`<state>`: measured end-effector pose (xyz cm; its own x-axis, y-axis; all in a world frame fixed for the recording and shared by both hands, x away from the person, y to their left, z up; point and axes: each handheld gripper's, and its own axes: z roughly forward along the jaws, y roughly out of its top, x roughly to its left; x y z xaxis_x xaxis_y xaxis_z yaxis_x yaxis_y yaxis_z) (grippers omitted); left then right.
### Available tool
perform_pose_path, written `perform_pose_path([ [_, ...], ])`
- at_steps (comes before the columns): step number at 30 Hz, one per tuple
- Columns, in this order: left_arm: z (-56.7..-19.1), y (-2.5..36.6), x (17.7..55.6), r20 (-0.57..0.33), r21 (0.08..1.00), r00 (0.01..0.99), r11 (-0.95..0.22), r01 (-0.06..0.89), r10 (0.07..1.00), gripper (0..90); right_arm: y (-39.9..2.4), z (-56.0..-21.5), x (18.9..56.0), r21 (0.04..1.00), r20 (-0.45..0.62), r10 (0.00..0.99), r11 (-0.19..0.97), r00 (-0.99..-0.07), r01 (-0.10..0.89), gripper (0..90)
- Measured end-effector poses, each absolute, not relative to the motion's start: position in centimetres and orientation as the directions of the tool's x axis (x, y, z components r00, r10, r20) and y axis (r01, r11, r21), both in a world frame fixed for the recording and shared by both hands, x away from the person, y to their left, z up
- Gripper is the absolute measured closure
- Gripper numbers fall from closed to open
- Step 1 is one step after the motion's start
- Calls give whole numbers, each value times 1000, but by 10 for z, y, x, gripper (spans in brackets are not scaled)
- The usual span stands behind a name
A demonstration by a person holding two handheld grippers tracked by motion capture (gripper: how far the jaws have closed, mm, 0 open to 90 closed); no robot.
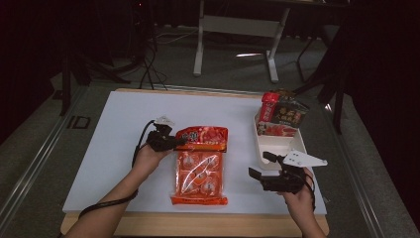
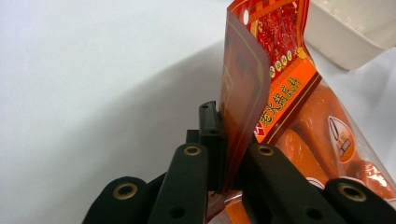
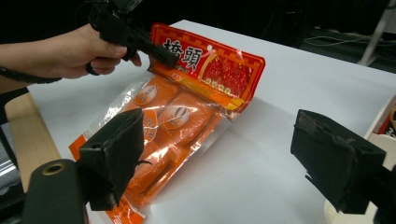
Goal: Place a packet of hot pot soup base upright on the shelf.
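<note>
Two grippers work over a white table. The left gripper has its jaws clamped shut on the top corner of an orange snack packet, lifting that header edge while the packet's long axis runs away from the jaws, its lower end lying on the table. The right gripper, jaws spread wide and holding nothing, hovers beside the packet, near a white tray of other packets.
</note>
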<state>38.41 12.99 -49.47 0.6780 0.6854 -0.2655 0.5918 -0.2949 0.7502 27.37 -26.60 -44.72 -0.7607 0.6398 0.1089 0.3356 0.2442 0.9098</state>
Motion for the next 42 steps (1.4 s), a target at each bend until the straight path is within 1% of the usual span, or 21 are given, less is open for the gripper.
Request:
perform_pose_path([
  [3, -488, 129, 381, -257, 758, 686, -298, 580, 681, 891, -267, -448, 275, 917, 93, 630, 248, -771, 313, 194],
  [4, -486, 129, 379, -256, 762, 688, -296, 576, 679, 892, -267, -447, 274, 924, 52, 630, 263, -775, 276, 193],
  [5, -484, 129, 378, -252, 764, 691, -299, 571, 677, 891, -267, -446, 274, 925, 47, 631, 265, -774, 272, 193],
  [9, -477, 129, 373, -245, 779, 702, -295, 553, 669, 892, -267, -443, 273, 922, 51, 639, 266, -767, 283, 192],
  [10, -475, 129, 372, -244, 782, 704, -294, 550, 667, 892, -268, -440, 272, 911, 70, 650, 267, -757, 314, 175],
  [11, -474, 128, 371, -243, 786, 708, -293, 544, 664, 892, -268, -440, 272, 911, 70, 650, 267, -757, 314, 175],
  [12, -471, 128, 368, -239, 791, 713, -294, 536, 659, 892, -268, -438, 272, 914, 93, 650, 244, -754, 323, 163],
  [15, -464, 127, 364, -239, 798, 723, -293, 526, 648, 892, -268, -438, 272, 915, 91, 652, 244, -753, 322, 155],
  [16, -462, 127, 363, -237, 801, 727, -293, 521, 645, 892, -266, -435, 272, 914, 94, 650, 244, -754, 323, 130],
  [18, -458, 126, 360, -228, 805, 733, -300, 512, 641, 893, -263, -434, 271, 914, 87, 629, 259, -773, 314, 112],
  [20, -455, 125, 358, -229, 810, 738, -296, 506, 634, 892, -260, -433, 271, 916, 82, 605, 267, -792, 299, 110],
  [24, -449, 123, 353, -220, 821, 750, -297, 488, 624, 892, -254, -431, 274, 918, 81, 603, 265, -794, 295, 104],
  [28, -444, 122, 347, -217, 833, 763, -292, 469, 609, 893, -250, -428, 278, 920, 70, 605, 268, -793, 286, 106],
  [29, -444, 123, 346, -221, 835, 765, -289, 469, 605, 893, -248, -426, 280, 918, 50, 617, 281, -786, 279, 153],
  [34, -438, 123, 338, -217, 847, 777, -282, 451, 591, 893, -241, -421, 287, 920, 32, 634, 284, -772, 272, 162],
  [42, -429, 123, 323, -201, 869, 812, -283, 406, 549, 893, -227, -422, 298, 919, 47, 622, 280, -782, 278, 157],
])
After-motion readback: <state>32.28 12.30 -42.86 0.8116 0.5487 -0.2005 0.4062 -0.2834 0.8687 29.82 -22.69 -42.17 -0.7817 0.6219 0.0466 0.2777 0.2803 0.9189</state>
